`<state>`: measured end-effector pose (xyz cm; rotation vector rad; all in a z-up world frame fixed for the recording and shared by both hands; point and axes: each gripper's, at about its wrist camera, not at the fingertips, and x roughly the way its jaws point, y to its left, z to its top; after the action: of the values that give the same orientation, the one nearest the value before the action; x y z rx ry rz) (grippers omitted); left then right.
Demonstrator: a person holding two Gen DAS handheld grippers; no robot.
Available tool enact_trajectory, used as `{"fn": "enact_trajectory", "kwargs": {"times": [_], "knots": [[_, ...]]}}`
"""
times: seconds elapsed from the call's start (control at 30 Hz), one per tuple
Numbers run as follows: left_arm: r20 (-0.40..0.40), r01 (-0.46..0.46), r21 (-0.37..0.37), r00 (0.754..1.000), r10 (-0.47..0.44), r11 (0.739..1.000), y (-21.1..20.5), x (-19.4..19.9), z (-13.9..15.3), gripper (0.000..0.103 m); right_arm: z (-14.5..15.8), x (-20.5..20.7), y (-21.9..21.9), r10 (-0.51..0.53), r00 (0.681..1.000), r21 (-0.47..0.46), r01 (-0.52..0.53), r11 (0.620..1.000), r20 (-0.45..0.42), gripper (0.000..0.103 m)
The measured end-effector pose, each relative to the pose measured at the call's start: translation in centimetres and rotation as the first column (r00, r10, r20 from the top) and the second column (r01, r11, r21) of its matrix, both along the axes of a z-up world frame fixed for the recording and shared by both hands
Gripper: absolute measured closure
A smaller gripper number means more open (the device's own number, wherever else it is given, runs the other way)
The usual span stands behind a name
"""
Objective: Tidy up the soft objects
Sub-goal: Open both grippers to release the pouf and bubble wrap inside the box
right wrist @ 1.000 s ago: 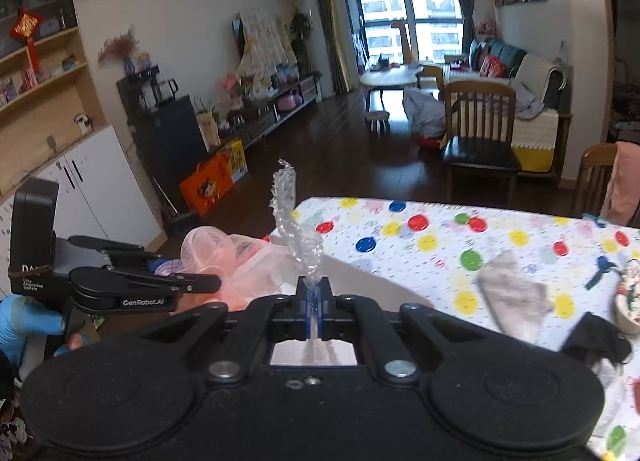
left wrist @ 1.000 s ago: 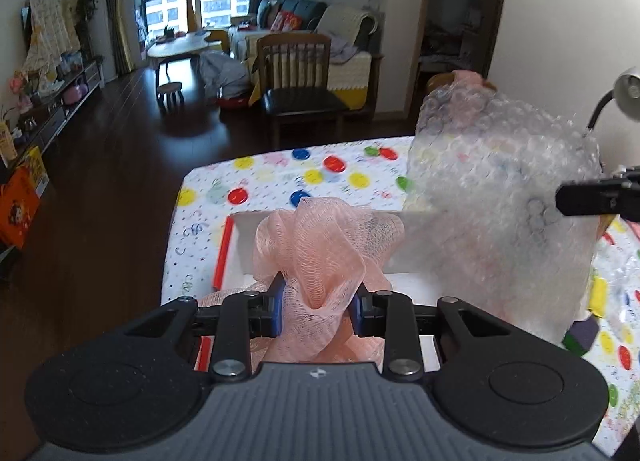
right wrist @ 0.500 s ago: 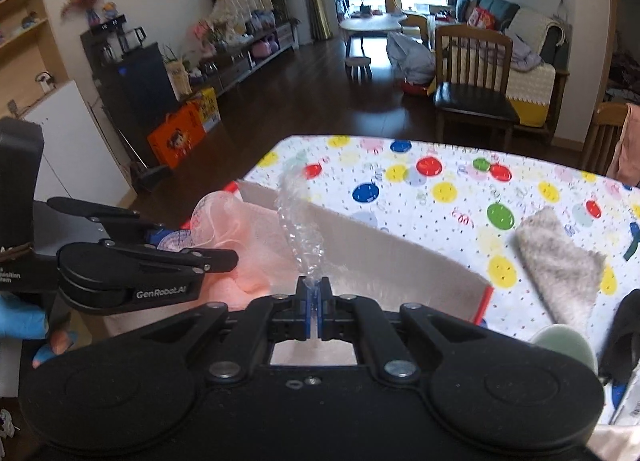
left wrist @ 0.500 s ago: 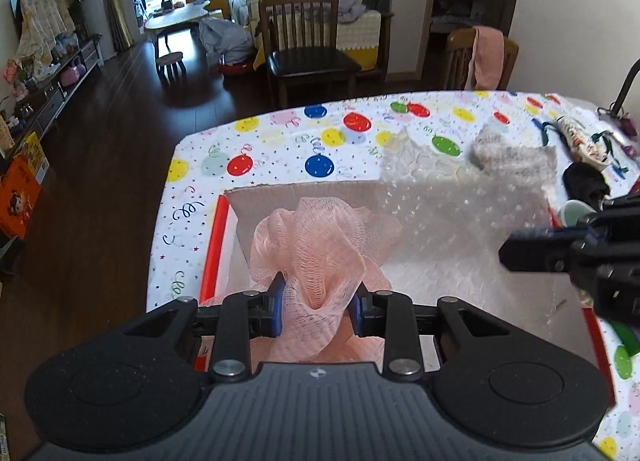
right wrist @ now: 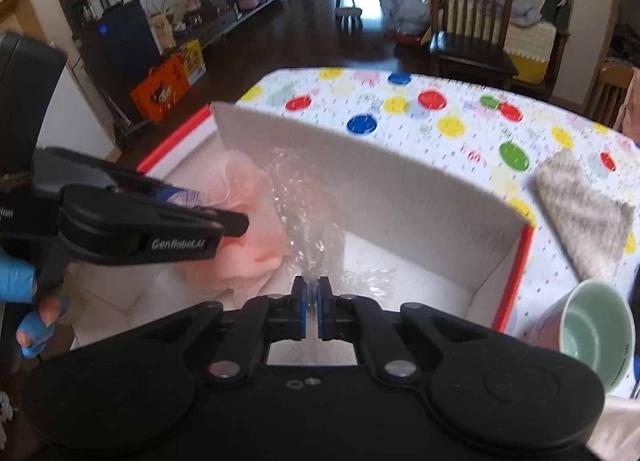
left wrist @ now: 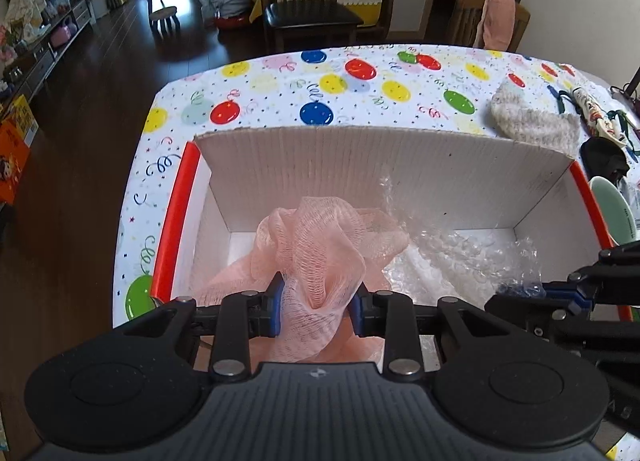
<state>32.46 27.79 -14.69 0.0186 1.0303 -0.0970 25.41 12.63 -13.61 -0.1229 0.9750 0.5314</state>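
Now both grippers, left [left wrist: 317,311] clamping the pink mesh bath sponge [left wrist: 320,245] and right [right wrist: 313,313] pinching the clear bubble wrap [right wrist: 308,217], have sunk into the white cardboard box [left wrist: 360,157], ready for release

Green cup [right wrist: 595,335] cut off by frame edge in left view, box [left wrist: 400,165] floor partly hidden under pink mesh [left wrist: 320,245] & bubble wrap [left wrist: 460,249], right view motion-blurred.

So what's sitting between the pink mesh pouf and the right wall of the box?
The bubble wrap, pinched by the right gripper, fills that stretch of the box floor beside the pink mesh pouf held by the left gripper. Left wrist view shows it best.
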Motion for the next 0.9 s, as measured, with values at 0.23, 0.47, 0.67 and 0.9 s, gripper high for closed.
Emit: {"fn": "enact_trajectory", "kwargs": {"times": [0.23,0.47,0.67,0.9], "knots": [[0.031,0.005,-0.006,1.0,-0.005,1.0,-0.1,-0.5,0.5,0.031,-0.4,-0.4,0.1,0.02,1.0,-0.01,-0.02,1.0,-0.023,0.1],[0.041,0.021,-0.02,0.999,-0.02,1.0,0.0,-1.4,1.5,0.031,0.3,-0.7,-0.6,0.027,1.0,0.013,-0.027,1.0,-0.006,0.098],[0.067,0.02,-0.038,0.998,-0.017,0.999,0.7,-3.1,2.9,0.031,1.1,-1.1,-1.3,0.025,1.0,0.015,-0.025,1.0,0.016,0.088],[0.134,0.03,-0.052,0.991,-0.023,0.998,1.5,-5.6,5.7,0.03,3.1,-2.3,-2.0,0.041,0.997,0.045,-0.044,0.998,0.069,0.064]]}}
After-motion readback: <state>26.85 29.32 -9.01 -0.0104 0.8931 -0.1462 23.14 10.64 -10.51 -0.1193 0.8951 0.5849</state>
